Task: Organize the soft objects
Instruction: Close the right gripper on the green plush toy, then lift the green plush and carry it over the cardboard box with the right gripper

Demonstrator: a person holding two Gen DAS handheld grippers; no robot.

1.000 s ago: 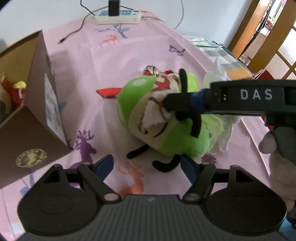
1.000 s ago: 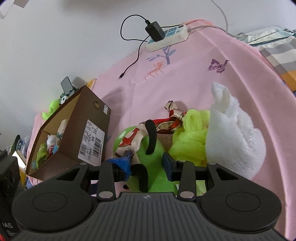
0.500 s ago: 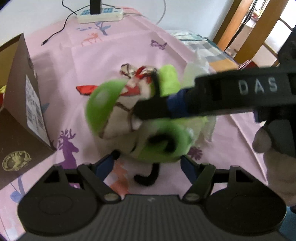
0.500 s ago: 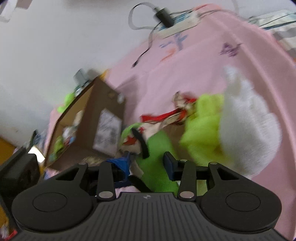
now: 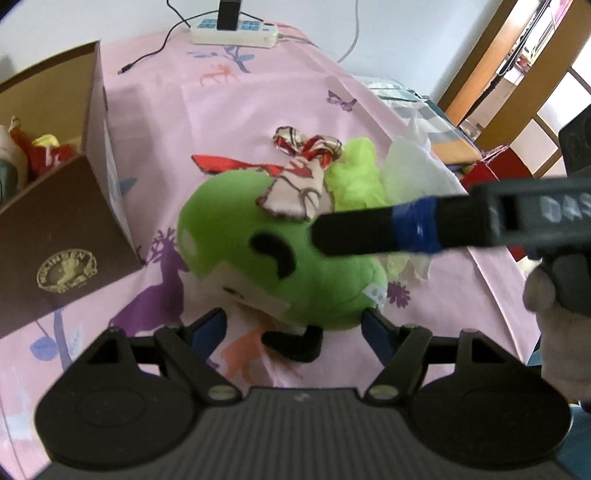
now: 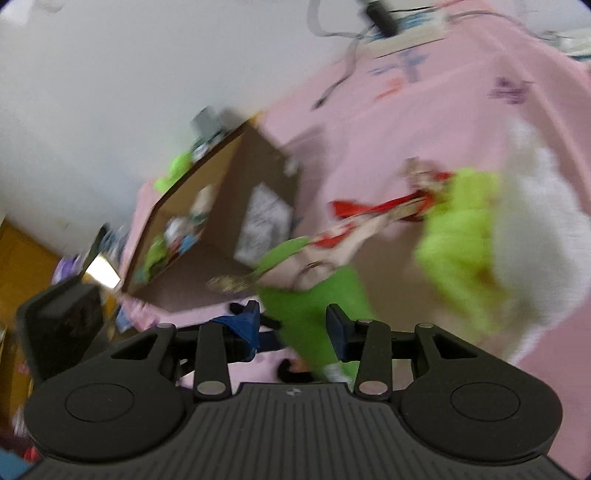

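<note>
Right gripper (image 6: 293,319) first: it's clamped on the green plush toy (image 5: 258,251). In its own wrist view the green body fills the gap between the two pads, though that shot is pretty smeared. From the left wrist view you can see one of its black fingers, with a blue tape band, lying across the top right of the plush.

Left gripper (image 5: 291,326) isn't holding anything. Its jaws stand wide apart, with the lower end of the plush and its black legs sitting just in front of the tips and roughly between them. I can't tell if the right-hand tip brushes the plush.

Everything else, going out from the plush:
- a cream and red patterned scarf (image 5: 299,184) drapes over its top and trails off behind it
- a lime green fuzzy cloth (image 5: 354,177) sits just behind it on the right, touching the scarf
- a white fluffy piece (image 6: 535,236) is right next to the lime one, further right of the plush
- a brown cardboard box (image 5: 62,236) stands to its left, open, with a few soft toys inside
- a pink printed sheet (image 5: 258,103) lies under all of it
- a white power strip (image 5: 236,31) sits well behind the plush, at the far edge by the wall
</note>
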